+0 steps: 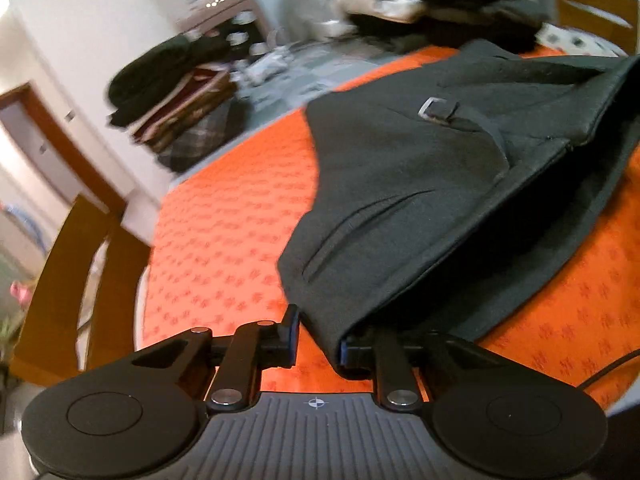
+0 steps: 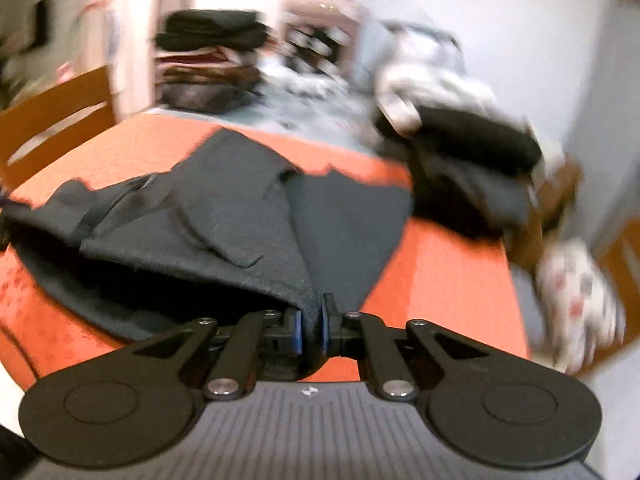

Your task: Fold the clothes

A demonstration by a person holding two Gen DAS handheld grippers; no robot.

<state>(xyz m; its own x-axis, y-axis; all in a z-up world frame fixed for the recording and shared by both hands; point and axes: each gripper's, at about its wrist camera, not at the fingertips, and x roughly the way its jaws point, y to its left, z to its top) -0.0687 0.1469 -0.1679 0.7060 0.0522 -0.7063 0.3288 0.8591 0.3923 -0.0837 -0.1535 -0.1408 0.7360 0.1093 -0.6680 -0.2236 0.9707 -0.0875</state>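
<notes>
Dark grey garment [image 1: 420,184] spread across orange tablecloth [image 1: 224,248], near edge lifted off the cloth. Pinched at that edge by right gripper [image 2: 312,330], pads nearly closed on fabric. Left gripper [image 1: 318,340] parted wide, garment corner draped over its right finger. Bare cloth open leftward; clothes heap [image 2: 460,140] crowding far right edge.
</notes>
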